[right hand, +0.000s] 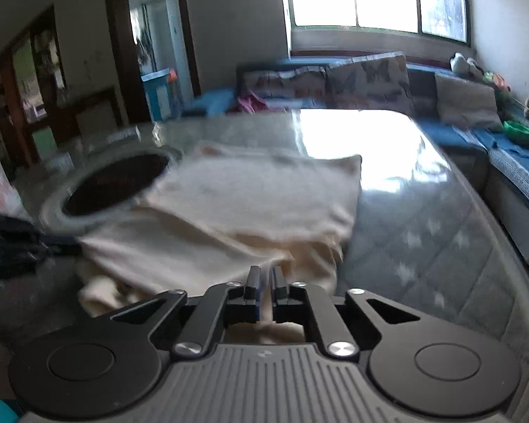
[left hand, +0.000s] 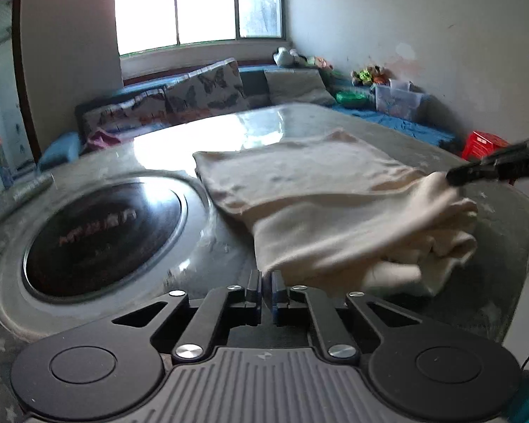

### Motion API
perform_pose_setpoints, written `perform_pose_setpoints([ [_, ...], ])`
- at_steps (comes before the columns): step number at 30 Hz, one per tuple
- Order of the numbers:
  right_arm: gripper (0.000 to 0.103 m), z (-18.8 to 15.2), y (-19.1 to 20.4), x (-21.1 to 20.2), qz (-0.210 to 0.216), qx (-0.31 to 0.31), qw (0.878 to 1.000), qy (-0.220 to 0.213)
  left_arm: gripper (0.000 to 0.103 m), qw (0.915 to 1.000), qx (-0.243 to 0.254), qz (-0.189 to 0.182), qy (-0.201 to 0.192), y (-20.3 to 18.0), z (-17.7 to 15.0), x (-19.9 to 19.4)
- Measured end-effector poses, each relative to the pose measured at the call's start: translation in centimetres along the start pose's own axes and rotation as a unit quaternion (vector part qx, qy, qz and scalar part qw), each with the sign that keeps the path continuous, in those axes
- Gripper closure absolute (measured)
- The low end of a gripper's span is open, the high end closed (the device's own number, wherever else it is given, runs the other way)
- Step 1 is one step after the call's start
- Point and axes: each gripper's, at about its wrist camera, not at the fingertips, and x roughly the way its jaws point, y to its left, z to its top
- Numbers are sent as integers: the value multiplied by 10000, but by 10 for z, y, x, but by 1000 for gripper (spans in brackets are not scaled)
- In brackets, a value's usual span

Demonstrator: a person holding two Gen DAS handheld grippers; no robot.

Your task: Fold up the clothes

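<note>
Left gripper: jaws nearly pressed together, pinching the near hem of the cream garment. The cloth rises straight out of the slit between the pads. Right gripper: jaws likewise drawn close. Cream cloth shows at the tips and beneath the linkage, so I judge it is pinching the garment's other near corner; the left view shows its dark tip meeting a bunched fold, which supports that.

Garment lies on the glass-topped table, just beside the round black cooktop set into it. Its far half lies flat beyond the cooktop, its edges reading as straight. The near half is lifted and rumpled between my two grips, with several soft layers stacked at the corner away from the cooktop.

Progress, as I judge it: mid-fold. A flat panel is laid out, and the near edge is held up, either being carried over or being drawn back and smoothed. The motion blur does not let me tell which. The bunched corner remains to be tidied.

Materials: the cloth is matte, soft and knit-like, and it drapes heavily. The table is glossy and throws back hard window glare past the cooktop. The cooktop is a dark disc in a pale, smooth ring with faint reddish lettering.
</note>
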Motion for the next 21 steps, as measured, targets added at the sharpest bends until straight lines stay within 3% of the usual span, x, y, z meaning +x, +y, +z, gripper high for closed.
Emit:
perform_pose_setpoints([
  [2,96,-4,-2,4,-44,-70,9999,128,94,10000,-71,-38,-22,3,4,-1],
  [10,95,14,-6,3,-21,-174,9997,-189,94,9990,-378,-196,-127,13,24,-4],
  [14,95,13,0,22,118,-238,9996,-95,94,9981,-407,-419,-195,4,46,19],
  [21,95,7,0,42,61,-401,9992,47,94,9978,-426,-480,142,-6,62,73],
])
